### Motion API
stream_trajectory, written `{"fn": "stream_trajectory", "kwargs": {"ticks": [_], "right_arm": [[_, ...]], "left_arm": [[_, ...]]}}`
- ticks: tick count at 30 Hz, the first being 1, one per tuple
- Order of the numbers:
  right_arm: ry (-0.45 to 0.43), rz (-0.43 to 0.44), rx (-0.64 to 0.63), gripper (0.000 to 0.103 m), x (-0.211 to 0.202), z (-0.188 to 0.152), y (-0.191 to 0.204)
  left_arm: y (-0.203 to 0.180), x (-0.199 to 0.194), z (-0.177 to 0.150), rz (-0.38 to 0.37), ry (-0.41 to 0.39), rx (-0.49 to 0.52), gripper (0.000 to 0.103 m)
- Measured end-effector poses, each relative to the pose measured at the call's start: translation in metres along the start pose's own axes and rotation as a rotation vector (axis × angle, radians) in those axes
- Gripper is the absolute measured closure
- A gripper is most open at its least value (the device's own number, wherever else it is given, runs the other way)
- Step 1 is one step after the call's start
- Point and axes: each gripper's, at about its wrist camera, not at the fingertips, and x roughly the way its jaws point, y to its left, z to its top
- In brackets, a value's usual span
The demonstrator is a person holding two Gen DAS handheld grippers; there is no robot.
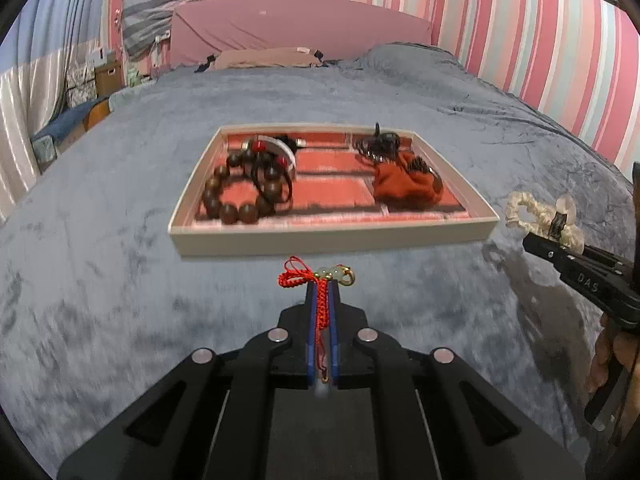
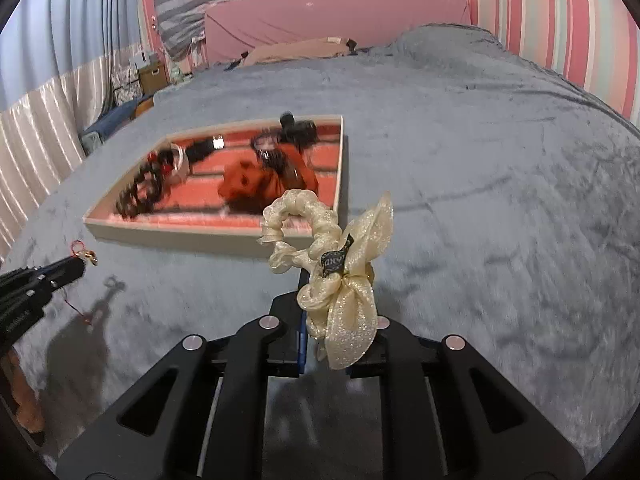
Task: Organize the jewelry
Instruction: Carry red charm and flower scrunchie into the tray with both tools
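My left gripper (image 1: 322,286) is shut on a red cord bracelet (image 1: 298,278) with pale green beads, held above the bed just in front of the jewelry tray (image 1: 332,236). My right gripper (image 2: 326,280) is shut on a cream scrunchie with a bow (image 2: 348,280), held to the right of the tray (image 2: 176,232). The scrunchie also shows in the left wrist view (image 1: 536,216), and the left gripper with its bracelet shows in the right wrist view (image 2: 82,258). The tray has a red lining and holds a brown bead bracelet (image 1: 240,196), a red pouch (image 1: 404,186) and dark jewelry pieces (image 1: 378,146).
The tray lies on a grey-blue blanket (image 1: 120,280) covering a bed. A pink headboard (image 1: 300,28) and a pink pillow (image 1: 264,58) are at the far end. A striped pink wall (image 1: 540,48) stands on the right; boxes and curtains on the left.
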Motion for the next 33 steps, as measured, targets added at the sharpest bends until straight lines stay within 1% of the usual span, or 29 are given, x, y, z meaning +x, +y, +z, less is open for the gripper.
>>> {"fn": "stream_trajectory", "kwargs": {"ticks": [6, 9, 11, 15, 19, 24, 28, 33], "right_arm": [[-0.035, 0.02, 0.02, 0.09, 0.004, 0.038, 0.01], [-0.036, 0.028, 0.024, 0.09, 0.012, 0.054, 0.018], [-0.032, 0.034, 0.026, 0.09, 0.018, 0.062, 0.024], [-0.017, 0.039, 0.009, 0.09, 0.036, 0.071, 0.036], [0.004, 0.036, 0.009, 0.09, 0.056, 0.073, 0.043], [0.037, 0.023, 0.015, 0.09, 0.082, 0.069, 0.042], [0.069, 0.017, 0.03, 0.09, 0.098, 0.061, 0.04], [0.091, 0.003, 0.029, 0.088, 0.106, 0.05, 0.037]], "left_arm": [[0.006, 0.01, 0.04, 0.021, -0.041, 0.017, 0.097], [0.013, 0.019, 0.059, 0.033, -0.05, 0.009, 0.098], [0.017, 0.029, 0.072, 0.045, -0.049, 0.003, 0.098], [0.024, 0.047, 0.085, 0.062, -0.04, 0.006, 0.098], [0.03, 0.069, 0.09, 0.081, -0.016, 0.008, 0.098], [0.045, 0.093, 0.084, 0.096, 0.018, -0.012, 0.098], [0.052, 0.106, 0.077, 0.101, 0.039, -0.019, 0.098], [0.057, 0.116, 0.07, 0.108, 0.052, -0.02, 0.097]]}}
